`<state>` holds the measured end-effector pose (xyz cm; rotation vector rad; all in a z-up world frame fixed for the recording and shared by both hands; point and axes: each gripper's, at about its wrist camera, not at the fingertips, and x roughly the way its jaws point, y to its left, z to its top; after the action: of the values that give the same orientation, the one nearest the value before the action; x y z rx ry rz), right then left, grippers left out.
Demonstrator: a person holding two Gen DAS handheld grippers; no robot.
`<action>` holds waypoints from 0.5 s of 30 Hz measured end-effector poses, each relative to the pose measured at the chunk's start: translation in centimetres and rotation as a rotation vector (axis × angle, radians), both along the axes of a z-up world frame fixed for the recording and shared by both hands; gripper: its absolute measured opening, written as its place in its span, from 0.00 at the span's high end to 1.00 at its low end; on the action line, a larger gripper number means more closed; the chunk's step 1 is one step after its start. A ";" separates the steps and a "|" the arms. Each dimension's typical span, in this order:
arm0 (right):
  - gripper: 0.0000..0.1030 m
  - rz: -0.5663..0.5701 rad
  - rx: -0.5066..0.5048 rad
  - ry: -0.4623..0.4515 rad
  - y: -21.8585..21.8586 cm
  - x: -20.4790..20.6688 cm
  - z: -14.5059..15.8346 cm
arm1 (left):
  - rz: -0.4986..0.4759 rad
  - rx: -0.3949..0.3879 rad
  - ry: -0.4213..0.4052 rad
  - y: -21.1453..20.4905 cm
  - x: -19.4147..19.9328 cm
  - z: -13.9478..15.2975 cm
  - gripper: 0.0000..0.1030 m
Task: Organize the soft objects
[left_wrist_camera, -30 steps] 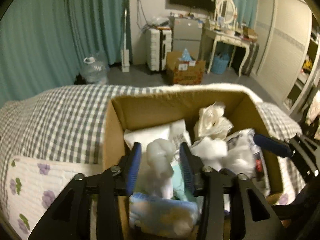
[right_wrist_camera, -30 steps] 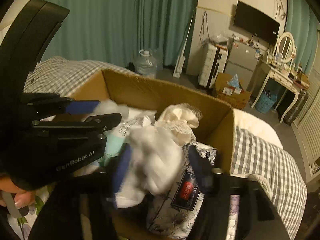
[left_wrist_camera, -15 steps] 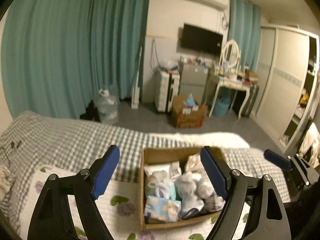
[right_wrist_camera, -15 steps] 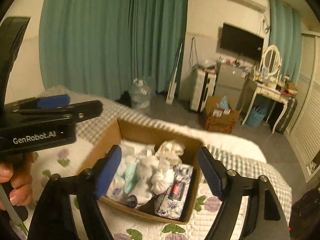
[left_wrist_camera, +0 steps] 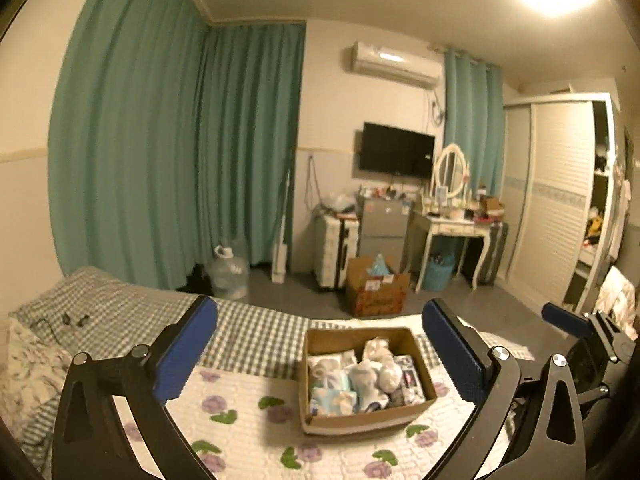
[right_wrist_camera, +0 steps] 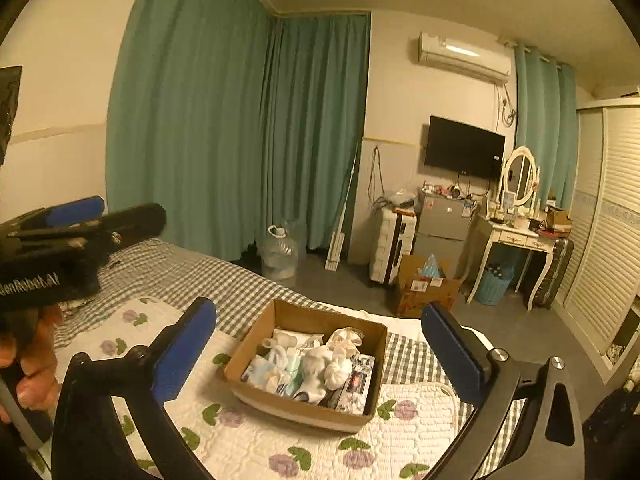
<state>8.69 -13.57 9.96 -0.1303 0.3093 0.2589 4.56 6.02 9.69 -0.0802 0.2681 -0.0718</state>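
A brown cardboard box [left_wrist_camera: 404,337] sits on the bed, filled with several soft things: white and pale blue bundles [left_wrist_camera: 362,380] and a flowered packet [left_wrist_camera: 408,378]. It also shows in the right wrist view [right_wrist_camera: 260,330], with the soft bundles [right_wrist_camera: 320,368] inside. My left gripper [left_wrist_camera: 320,350] is open and empty, held high and well back from the box. My right gripper [right_wrist_camera: 318,346] is open and empty too, also far above the box. The left gripper also shows in the right wrist view [right_wrist_camera: 76,216], at the left edge.
The box rests on a white quilt with purple flowers [left_wrist_camera: 244,416] over a grey checked bedspread [left_wrist_camera: 248,332]. Beyond the bed are teal curtains [left_wrist_camera: 168,160], a water jug [left_wrist_camera: 228,272], a second cardboard box on the floor [left_wrist_camera: 376,290], a dressing table [left_wrist_camera: 452,224] and a wardrobe [left_wrist_camera: 560,208].
A second ago both grippers were down in the box, each around a white soft bundle. Both have opened, left the bundles in the box, and pulled far up and back.
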 end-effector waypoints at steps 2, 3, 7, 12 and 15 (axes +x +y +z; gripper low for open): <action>0.00 -0.007 0.002 -0.014 -0.1 -1.9 0.1 | 0.003 -0.007 -0.010 0.3 -1.4 -0.1 0.00; 0.00 -0.013 0.008 -0.020 -0.2 -3.0 0.1 | 0.004 -0.008 -0.016 0.5 -2.0 -0.2 0.00; 0.00 -0.027 0.043 -0.030 -1.0 -5.7 -0.1 | 0.008 0.005 -0.053 0.9 -3.8 -1.3 0.00; 0.00 -0.063 0.080 -0.020 -2.2 -7.5 -1.4 | 0.013 0.011 -0.068 1.3 -4.0 -3.8 0.00; 0.00 -0.092 0.081 -0.016 -2.8 -7.2 -2.7 | 0.027 0.021 -0.062 1.2 -3.5 -5.5 0.00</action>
<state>1.47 -16.40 7.29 -0.0379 0.2878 0.1787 1.04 7.26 4.15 -0.0610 0.2062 -0.0446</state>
